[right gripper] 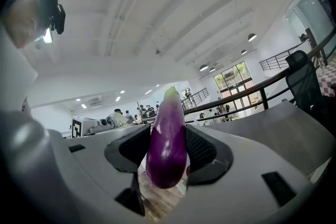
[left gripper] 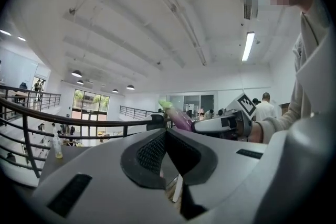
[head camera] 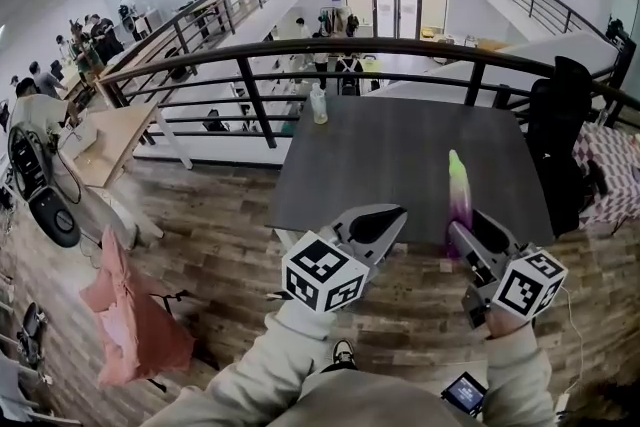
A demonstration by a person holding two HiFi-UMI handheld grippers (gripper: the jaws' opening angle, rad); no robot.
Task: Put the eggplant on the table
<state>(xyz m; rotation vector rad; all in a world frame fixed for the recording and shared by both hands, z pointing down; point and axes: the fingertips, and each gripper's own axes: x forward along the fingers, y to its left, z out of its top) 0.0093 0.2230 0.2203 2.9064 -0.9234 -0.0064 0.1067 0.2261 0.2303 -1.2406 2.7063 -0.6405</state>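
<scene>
purple eggplant [head camera: 459, 190] clamped in the right gripper [right gripper: 168, 139]; left gripper [left gripper: 166, 134] closed on nothing.

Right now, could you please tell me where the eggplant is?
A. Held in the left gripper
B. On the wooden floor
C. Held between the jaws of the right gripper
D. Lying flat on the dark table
C: the right gripper view shows the eggplant standing upright, pinched between the pads of the right gripper. It has not yet been set on the table.
</scene>
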